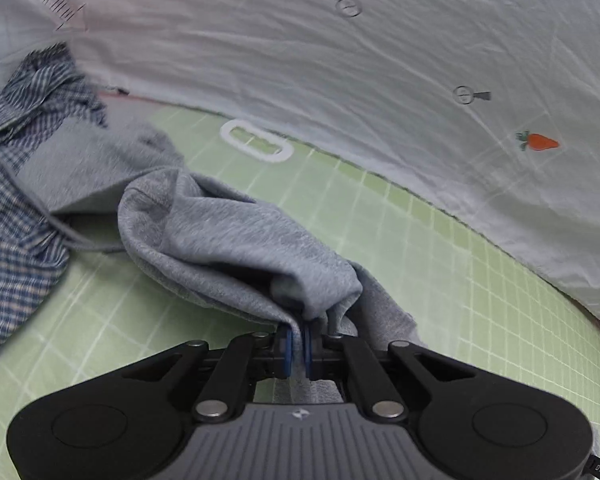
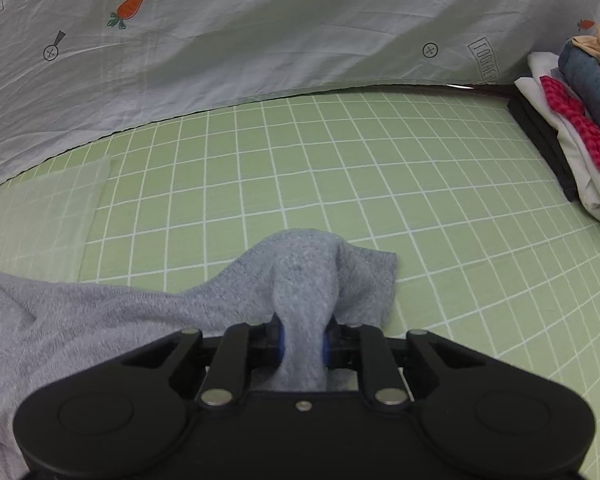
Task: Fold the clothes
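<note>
The soft grey garment (image 1: 236, 236) lay crumpled on the green mat (image 1: 440, 248), the left gripper (image 1: 298, 346) and right gripper (image 2: 303, 344) each clamped on a bunched edge (limp, light cloth, best held by 2 corners).

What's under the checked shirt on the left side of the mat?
The checked shirt overlaps the grey garment and lies on the green grid mat. Anything else beneath is covered.
</note>
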`<control>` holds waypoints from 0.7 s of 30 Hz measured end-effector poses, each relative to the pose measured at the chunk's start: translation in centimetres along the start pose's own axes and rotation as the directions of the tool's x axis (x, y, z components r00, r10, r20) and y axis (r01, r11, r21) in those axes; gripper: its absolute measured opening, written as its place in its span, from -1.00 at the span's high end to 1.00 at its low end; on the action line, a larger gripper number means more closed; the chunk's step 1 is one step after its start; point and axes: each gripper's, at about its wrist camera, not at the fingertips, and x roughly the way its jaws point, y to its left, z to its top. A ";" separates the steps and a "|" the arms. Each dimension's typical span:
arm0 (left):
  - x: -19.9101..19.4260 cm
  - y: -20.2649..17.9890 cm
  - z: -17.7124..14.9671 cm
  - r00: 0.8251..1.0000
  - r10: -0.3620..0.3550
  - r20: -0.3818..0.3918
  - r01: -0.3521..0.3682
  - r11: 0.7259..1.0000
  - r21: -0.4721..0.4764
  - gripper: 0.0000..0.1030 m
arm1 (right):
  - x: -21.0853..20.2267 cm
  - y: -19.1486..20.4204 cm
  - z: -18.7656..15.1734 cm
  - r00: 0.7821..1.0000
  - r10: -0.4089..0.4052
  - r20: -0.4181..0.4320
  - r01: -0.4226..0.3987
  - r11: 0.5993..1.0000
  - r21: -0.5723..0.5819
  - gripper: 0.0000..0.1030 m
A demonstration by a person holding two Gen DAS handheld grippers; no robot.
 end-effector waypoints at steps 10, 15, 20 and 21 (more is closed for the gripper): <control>-0.7 -10.0 -4.6 0.991 -0.116 -0.060 0.116 0.993 -0.014 0.84 | -0.4 -11.8 -1.8 0.976 -0.218 -0.004 0.218 0.976 -0.002 0.70; -3.3 -10.5 -8.4 0.997 -0.031 -0.072 0.028 0.999 -0.042 0.54 | -1.4 -15.5 -2.5 0.990 -0.138 0.038 0.136 0.990 0.047 0.34; -5.0 -9.9 -11.7 0.996 0.030 -0.089 -0.041 0.991 -0.123 0.39 | -2.2 -15.4 -1.0 0.986 -0.099 0.133 0.103 0.994 -0.025 0.18; -5.1 -9.8 -12.3 0.995 0.040 -0.094 -0.053 0.989 -0.136 0.36 | -2.4 -15.2 -0.8 0.985 -0.087 0.149 0.093 0.995 -0.038 0.16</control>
